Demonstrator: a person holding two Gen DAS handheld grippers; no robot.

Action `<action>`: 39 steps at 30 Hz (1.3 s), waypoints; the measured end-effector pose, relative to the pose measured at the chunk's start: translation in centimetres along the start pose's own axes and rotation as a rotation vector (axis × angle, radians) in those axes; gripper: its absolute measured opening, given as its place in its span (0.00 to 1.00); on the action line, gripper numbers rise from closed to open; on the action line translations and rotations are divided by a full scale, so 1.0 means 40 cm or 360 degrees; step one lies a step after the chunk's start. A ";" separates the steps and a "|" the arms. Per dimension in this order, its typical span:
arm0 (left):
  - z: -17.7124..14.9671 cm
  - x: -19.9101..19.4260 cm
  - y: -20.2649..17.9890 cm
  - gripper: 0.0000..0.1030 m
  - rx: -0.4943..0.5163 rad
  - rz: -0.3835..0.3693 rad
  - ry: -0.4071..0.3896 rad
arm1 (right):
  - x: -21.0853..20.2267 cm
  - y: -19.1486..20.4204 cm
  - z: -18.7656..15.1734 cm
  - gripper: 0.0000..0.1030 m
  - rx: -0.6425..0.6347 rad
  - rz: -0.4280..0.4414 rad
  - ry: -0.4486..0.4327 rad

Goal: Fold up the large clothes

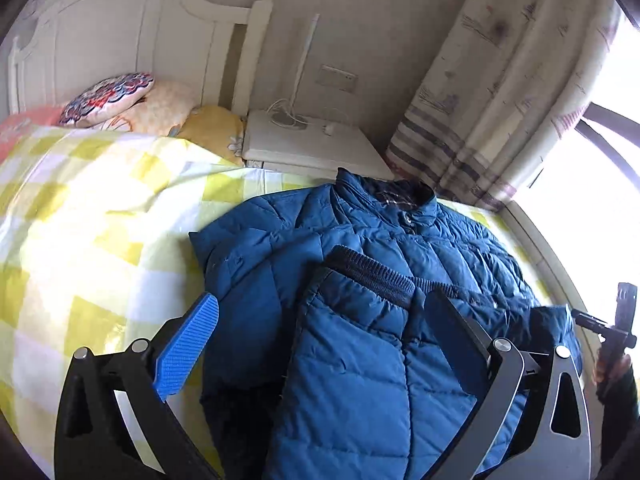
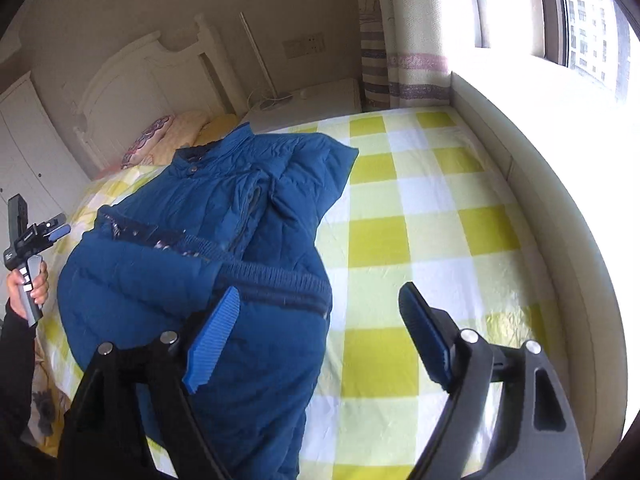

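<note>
The blue quilted jacket [image 1: 372,288] lies on the yellow-and-white checked bedsheet [image 2: 420,216], collar toward the top of the frame, both sleeves folded across the front with ribbed cuffs at centre; left gripper [image 1: 320,344] hangs above the lower jacket, jaws spread wide, nothing held; right gripper [image 2: 320,336] is likewise wide open and empty, one finger over the jacket hem, the other over bare sheet; pillows [image 1: 120,100] sit upper left, beside a white nightstand [image 1: 312,144]; a striped curtain [image 1: 492,92] hangs upper right.
</note>
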State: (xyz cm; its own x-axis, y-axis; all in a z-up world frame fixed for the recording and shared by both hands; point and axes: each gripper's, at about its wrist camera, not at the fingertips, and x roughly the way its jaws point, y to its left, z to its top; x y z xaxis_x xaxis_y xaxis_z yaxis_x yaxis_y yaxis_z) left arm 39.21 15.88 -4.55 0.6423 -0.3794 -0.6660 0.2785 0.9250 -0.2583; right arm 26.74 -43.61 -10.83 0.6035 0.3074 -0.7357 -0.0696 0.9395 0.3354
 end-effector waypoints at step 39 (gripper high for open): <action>-0.119 0.071 -0.111 0.26 0.0605 0.0402 0.0119 | -0.016 0.130 -0.093 0.62 -0.0085 -0.0140 -0.0087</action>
State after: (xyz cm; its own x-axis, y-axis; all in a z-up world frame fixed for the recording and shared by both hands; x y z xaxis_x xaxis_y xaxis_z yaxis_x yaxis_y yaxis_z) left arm 36.41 10.80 -8.61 0.6743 -0.1276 -0.7273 0.3709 0.9102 0.1842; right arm 23.04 -38.35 -10.77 0.6517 0.2161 -0.7271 -0.0559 0.9697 0.2380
